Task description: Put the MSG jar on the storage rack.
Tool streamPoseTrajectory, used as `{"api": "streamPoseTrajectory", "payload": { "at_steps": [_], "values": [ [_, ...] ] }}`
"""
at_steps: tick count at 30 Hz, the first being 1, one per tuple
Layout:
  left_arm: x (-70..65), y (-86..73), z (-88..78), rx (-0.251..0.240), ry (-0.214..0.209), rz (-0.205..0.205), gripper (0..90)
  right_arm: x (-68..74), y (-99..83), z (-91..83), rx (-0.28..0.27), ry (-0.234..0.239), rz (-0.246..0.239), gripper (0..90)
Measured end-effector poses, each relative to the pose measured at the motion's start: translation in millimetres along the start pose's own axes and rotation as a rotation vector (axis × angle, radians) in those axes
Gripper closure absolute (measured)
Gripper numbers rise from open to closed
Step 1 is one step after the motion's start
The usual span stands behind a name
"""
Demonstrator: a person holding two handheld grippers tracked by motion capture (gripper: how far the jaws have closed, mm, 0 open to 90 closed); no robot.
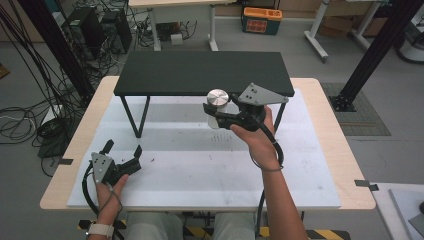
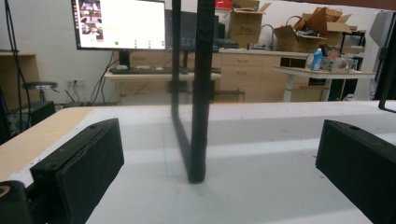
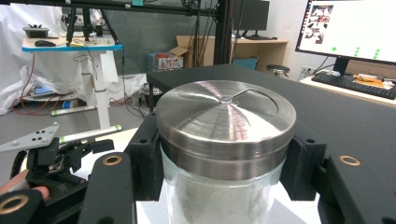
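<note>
A glass jar (image 1: 216,112) with a brushed metal lid (image 3: 225,115) hangs above the white mat, just in front of the black shelf table (image 1: 200,72). My right gripper (image 1: 218,111) is shut on the jar, its black pads (image 3: 145,154) pressed on the glass just below the lid. Near the table's front left corner my left gripper (image 1: 123,149) rests low on the mat, open with nothing between its jaws. In the left gripper view the shelf's black leg (image 2: 197,93) stands straight ahead between the two pads (image 2: 79,172).
The white mat (image 1: 200,170) covers most of the wooden tabletop (image 1: 325,115). The shelf table spans the far half on thin black legs (image 1: 135,117). Desks, a monitor (image 2: 119,23), boxes and cables surround the table.
</note>
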State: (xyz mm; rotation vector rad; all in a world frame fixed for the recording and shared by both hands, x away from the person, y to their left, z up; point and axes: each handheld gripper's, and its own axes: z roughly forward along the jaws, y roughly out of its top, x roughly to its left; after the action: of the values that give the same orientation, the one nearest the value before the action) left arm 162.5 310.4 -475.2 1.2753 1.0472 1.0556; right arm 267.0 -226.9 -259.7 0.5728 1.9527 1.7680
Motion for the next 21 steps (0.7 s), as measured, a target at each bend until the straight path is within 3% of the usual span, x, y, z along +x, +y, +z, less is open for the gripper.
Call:
{"api": "streamPoseTrajectory", "payload": {
  "at_steps": [21],
  "values": [
    [0.3,0.3,0.0,0.002,-0.001,-0.001,1.3,-15.1,30.7,0.4,-0.015,-0.048,0.019,42.4]
  ]
}}
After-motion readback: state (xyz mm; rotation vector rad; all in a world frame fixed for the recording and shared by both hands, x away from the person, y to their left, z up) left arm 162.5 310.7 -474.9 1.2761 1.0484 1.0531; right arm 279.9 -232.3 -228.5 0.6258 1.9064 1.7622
